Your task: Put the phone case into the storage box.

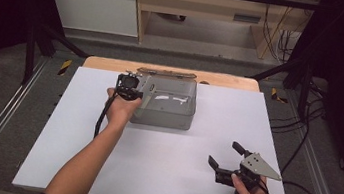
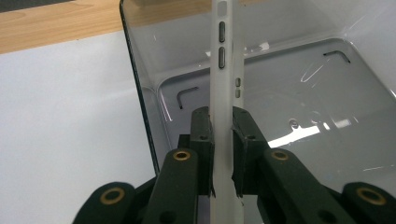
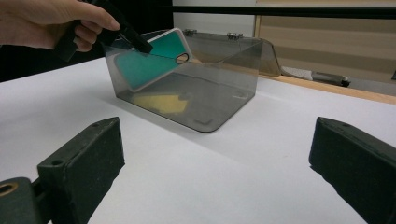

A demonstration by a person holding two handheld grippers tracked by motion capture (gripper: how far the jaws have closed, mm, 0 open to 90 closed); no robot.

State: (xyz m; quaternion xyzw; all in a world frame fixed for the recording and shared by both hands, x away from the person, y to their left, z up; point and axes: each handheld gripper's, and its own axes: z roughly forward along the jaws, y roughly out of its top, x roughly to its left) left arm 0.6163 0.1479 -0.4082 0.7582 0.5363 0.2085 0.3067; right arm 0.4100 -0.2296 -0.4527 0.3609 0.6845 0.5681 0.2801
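Observation:
A phone with a white edge and teal back hangs tilted inside a smoky clear plastic box, near its left wall. My left gripper is shut on the phone's lower end, one pad on each face. From above, this gripper sits over the box's left rim. The right gripper view shows its jaws reaching into the box from a hand. My right gripper rests low at the front right of the table, open, with nothing between its fingers.
The box's hinged lid lies open behind it. The box stands at the back of a white tabletop, with a wooden strip beyond. A yellowish patch shows on the box floor. Cables trail past the right edge.

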